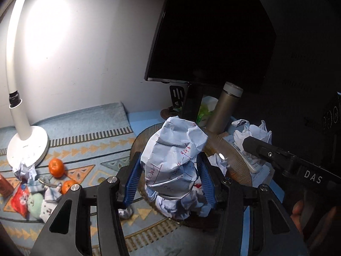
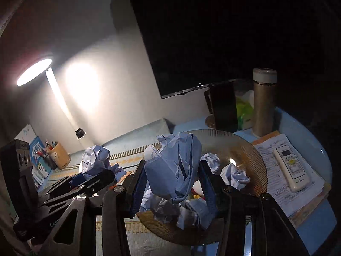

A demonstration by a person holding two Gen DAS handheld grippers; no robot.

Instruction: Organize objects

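left wrist view – left gripper (image 1: 170, 175) clamped on a crumpled paper ball (image 1: 172, 160); right gripper (image 2: 172, 177) clamped on another paper wad (image 2: 177, 162) – both above the ribbed dish (image 2: 251, 162).

Two hand-held grippers share one build: matte black angular linkage arms with long cut-out slots, joined by round silver pivot caps and small cross-head screws. The left gripper (image 1: 170, 181) has two blue fingers (image 1: 132, 183) with fine ribbed faces, each backed by black plastic, and the right gripper (image 2: 170, 183) carries the same ribbed blue fingers (image 2: 139, 186) on black arms. Seen from the left wrist camera, the right gripper's black body bears the white letters "DAS" and a small recessed screw, and part of a hand (image 1: 298, 211) shows on its grip; from the right wrist camera, the left gripper's black body shows a partly hidden white marking beginning "Gen".
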